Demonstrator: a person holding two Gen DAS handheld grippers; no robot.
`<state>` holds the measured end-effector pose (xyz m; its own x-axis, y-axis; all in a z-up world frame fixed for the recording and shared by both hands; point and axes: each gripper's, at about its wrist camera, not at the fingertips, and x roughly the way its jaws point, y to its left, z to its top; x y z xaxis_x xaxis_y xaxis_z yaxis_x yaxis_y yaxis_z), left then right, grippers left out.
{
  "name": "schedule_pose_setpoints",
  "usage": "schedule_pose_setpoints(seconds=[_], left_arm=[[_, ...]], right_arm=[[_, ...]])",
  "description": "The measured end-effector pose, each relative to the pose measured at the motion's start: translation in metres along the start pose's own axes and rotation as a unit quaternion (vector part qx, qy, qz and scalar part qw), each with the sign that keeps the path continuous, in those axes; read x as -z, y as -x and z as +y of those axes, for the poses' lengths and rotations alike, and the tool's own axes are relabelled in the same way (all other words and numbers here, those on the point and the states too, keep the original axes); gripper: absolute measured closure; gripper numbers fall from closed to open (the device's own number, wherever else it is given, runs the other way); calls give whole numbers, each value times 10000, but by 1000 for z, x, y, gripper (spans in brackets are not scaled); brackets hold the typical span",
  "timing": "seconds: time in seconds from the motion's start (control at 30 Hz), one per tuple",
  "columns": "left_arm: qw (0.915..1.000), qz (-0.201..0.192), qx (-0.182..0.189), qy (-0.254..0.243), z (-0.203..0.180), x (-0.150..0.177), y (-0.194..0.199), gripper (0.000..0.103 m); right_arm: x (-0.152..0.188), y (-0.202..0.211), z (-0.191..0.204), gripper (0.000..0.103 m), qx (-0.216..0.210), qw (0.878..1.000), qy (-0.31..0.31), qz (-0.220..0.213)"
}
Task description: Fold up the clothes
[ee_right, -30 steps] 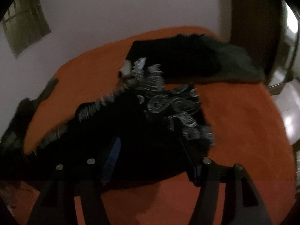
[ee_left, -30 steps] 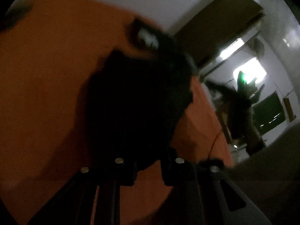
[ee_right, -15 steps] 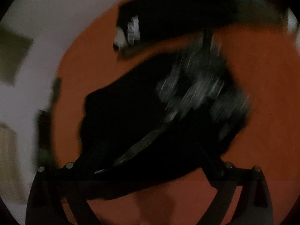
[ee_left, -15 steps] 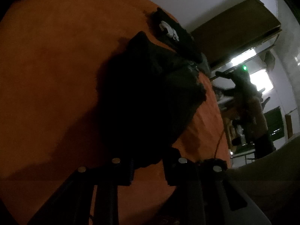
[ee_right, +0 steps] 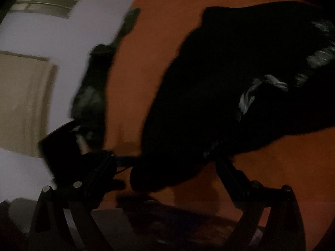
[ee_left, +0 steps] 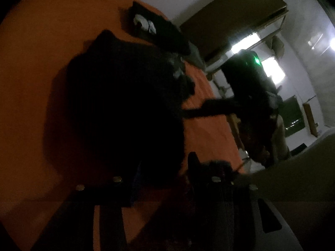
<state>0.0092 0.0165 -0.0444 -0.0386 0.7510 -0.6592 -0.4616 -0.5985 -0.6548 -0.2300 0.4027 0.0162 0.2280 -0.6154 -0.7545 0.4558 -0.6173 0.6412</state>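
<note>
Dim room, pale walls, orange-covered bed (ee_left: 41, 67) filling most of both views. Black garment (ee_left: 125, 104) lies bunched mid-bed, pale print showing on its far side. A second dark garment, already folded (ee_left: 155, 31), sits just beyond it near the far edge.

Left gripper (ee_left: 163, 179): jaws opening, a hem of the black cloth lying between them; too dark to tell if the pads touch. Right gripper (ee_right: 167, 167): jaws spread wide, the garment's near edge between them, nothing pinched.

Judgement: a fold has just been laid and both tongs are letting go. To do it well, lift clear without snagging the cloth, then smooth the bunched top layer flat before the next fold, keeping edges square.

No containers visible, only a dark wardrobe (ee_left: 230, 21) against the wall.
</note>
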Motion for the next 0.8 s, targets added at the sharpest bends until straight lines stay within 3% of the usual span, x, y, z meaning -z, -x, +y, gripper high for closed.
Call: schedule_pose_setpoints(seconds=[0.1, 0.23, 0.33, 0.47, 0.57, 0.63, 0.73, 0.8], left_arm=[[9993, 279, -259, -15, -3, 24, -2, 59], [9981, 430, -405, 195, 2, 44, 8, 59], [9975, 149, -535, 437, 10, 43, 34, 59], [9929, -432, -755, 808, 28, 34, 74, 59], [9860, -879, -844, 1135, 41, 30, 95, 59], [9813, -1079, -835, 1355, 51, 31, 99, 59], [9730, -1359, -819, 1678, 66, 34, 104, 59], [9706, -1407, -863, 1751, 73, 36, 101, 59]], right_arm=[[18, 7, 3, 7, 793, 9962, 255, -242], [35, 7, 14, 7, 1399, 9869, 662, -459], [50, 7, 27, 7, 1608, 9806, 921, -641], [66, 8, 70, 7, 1878, 9610, 1753, -1021], [77, -6, 108, 7, 2102, 9389, 2481, -1132], [81, -22, 133, 7, 2293, 9175, 3036, -1154], [81, -61, 160, 7, 2817, 8827, 3624, -1012], [76, -93, 163, 7, 3183, 8679, 3727, -812]])
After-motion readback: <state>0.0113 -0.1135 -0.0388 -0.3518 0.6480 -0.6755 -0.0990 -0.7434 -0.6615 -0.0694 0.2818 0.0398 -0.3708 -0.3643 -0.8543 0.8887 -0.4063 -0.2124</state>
